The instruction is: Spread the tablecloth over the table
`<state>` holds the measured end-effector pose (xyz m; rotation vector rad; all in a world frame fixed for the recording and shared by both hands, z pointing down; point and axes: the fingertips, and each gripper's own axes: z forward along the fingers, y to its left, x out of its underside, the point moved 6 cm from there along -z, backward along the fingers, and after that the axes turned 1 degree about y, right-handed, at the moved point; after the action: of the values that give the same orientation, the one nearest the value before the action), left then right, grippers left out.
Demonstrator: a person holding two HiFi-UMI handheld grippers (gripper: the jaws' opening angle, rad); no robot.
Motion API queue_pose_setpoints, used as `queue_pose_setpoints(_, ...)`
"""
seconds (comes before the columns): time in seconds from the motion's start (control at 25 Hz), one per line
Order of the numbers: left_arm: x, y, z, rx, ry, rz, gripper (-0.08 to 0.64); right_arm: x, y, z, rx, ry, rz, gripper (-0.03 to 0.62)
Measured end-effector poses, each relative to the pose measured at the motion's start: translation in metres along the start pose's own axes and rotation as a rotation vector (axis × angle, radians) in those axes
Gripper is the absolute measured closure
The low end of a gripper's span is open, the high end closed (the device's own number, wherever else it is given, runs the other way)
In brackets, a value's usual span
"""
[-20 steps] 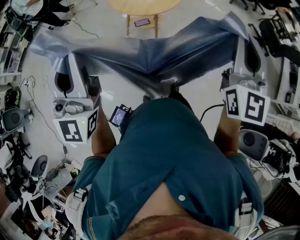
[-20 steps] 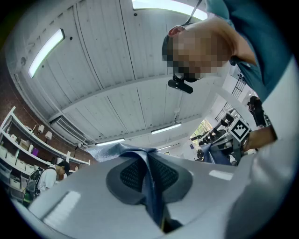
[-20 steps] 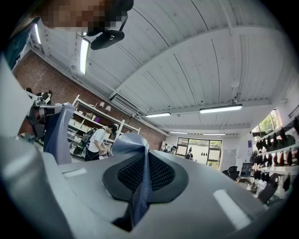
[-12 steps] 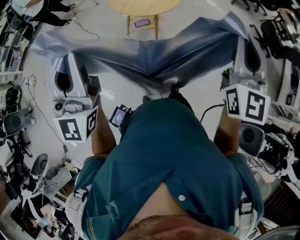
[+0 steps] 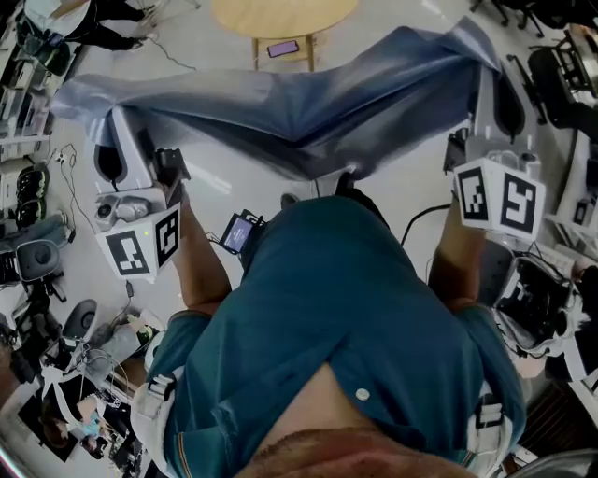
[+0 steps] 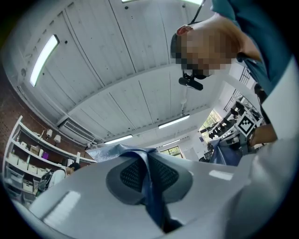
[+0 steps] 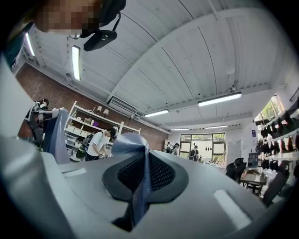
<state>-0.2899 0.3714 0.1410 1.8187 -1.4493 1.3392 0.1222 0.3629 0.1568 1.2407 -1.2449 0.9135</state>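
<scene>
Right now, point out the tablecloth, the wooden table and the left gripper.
tablecloth (image 5: pixel 308 103), head view, middle of the sagging span.
wooden table (image 5: pixel 280 13), head view, bare top.
left gripper (image 6: pixel 147 164), left gripper view, between its shut jaws, where they pinch the tablecloth.

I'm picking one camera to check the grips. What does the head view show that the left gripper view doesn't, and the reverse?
Only the head view: the tablecloth's whole span in the air between the left gripper and the right gripper, with the round wooden table beyond it. Only the left gripper view: its jaws shut on a pinched fold of cloth, plus ceiling lights and shelves. Both: the blue cloth, the right gripper and the person's teal shirt.
</scene>
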Motion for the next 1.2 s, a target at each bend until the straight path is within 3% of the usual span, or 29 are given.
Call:
queue_pose_setpoints(0.28, 0.003, -0.014, 0.049, -0.132, 0.000, 0.082, 0.558, 0.014, -0.100, 0.042, 0.039, -0.042, 0.042, 0.581)
queue_pose_setpoints(0.56, 0.005, -0.033, 0.022, -0.221, -0.005, 0.158, 0.558, 0.053, -0.129, 0.040, 0.031, -0.051, 0.042, 0.581)
queue_pose_setpoints(0.8, -0.001, 0.000, 0.064, -0.264, -0.020, 0.199, 0.558, 0.037, -0.155, 0.105, 0.060, -0.048, 0.013, 0.581)
queue_pose_setpoints(1.2, 0.049, 0.079, 0.129, -0.246, -0.059, 0.156, 0.558, 0.017, -0.156, 0.181, 0.154, -0.033, -0.068, 0.581)
